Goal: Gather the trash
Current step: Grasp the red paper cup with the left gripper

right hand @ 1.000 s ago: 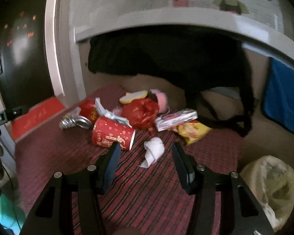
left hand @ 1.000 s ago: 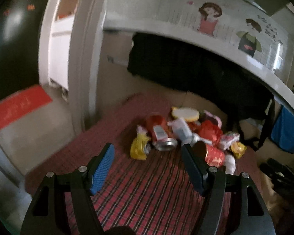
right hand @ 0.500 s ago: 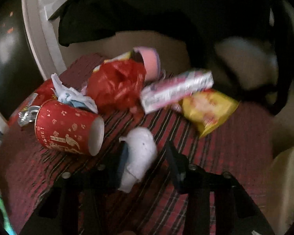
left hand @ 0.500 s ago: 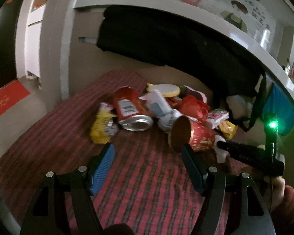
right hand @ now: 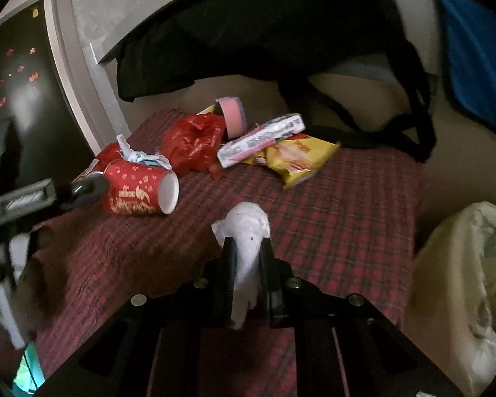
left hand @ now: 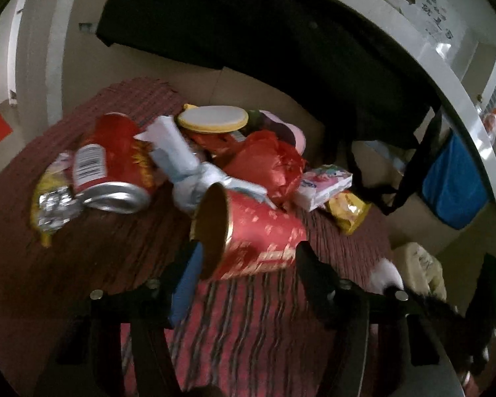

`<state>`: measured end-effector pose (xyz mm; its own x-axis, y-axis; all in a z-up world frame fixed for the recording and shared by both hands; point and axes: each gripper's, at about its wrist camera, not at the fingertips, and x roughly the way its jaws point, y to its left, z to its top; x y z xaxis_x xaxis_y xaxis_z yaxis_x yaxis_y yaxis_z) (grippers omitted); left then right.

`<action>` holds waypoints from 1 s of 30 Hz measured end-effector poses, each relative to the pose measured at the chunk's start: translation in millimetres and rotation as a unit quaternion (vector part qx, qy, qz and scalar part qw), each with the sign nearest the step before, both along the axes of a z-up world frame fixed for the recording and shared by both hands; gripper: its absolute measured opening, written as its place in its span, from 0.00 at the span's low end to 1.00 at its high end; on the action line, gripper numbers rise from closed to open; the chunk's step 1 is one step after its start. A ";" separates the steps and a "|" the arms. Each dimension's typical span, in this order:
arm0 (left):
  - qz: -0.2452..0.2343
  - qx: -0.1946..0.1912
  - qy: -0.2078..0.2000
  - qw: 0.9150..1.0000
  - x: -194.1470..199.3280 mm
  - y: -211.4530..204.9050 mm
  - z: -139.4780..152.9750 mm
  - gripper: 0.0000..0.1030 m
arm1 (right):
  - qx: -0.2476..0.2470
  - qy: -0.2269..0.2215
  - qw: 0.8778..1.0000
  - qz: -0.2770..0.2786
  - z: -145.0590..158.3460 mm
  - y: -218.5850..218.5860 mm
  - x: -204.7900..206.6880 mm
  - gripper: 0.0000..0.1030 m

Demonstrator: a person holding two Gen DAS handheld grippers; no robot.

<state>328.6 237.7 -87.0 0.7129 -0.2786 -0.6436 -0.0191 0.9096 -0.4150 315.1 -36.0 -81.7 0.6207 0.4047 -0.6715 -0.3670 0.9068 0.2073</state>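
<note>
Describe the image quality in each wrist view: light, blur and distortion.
Left wrist view: dim, with fisheye bending of the white shelf edge; motion blur smears the red plaid cloth and the left tongs, while the red paper cup is only slightly soft. Right wrist view: dark corners, a blurred left edge, and the crumpled white tissue looks washed out.

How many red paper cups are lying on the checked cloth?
1. The red paper cup lies on its side at the front of the trash pile, beside the drink can. More may be hidden under the pile.
</note>
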 end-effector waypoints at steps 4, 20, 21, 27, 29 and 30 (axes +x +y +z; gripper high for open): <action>0.002 -0.029 0.023 0.999 16.8 -6.9 -5.7 0.54 | 0.006 0.005 1.000 -0.004 -2.9 -14.9 -11.3 0.12; -0.005 0.026 -0.002 1.000 -19.4 -57.7 9.8 0.04 | 0.028 0.011 1.000 0.008 -8.7 -35.9 -48.0 0.13; -0.005 0.033 -0.006 0.999 -24.1 -60.5 12.9 0.04 | 0.028 0.006 1.000 0.008 -5.9 -36.6 -49.7 0.13; -0.005 0.078 -0.055 0.995 -63.7 -83.7 44.3 0.04 | 0.031 -0.037 0.999 0.004 22.9 -44.9 -61.9 0.12; -0.005 0.087 -0.067 0.994 -76.0 -93.6 55.3 0.04 | 0.035 -0.058 0.998 0.002 38.8 -52.7 -68.1 0.12; -0.006 0.088 -0.074 0.993 -83.1 -98.9 61.1 0.04 | 0.035 -0.066 0.997 0.001 45.8 -56.3 -70.9 0.12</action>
<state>245.5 138.8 -25.9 0.8006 -0.1805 -0.5713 0.0422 0.9681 -0.2468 244.2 -92.3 -36.0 0.7015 0.4490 -0.5534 -0.3967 0.8912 0.2202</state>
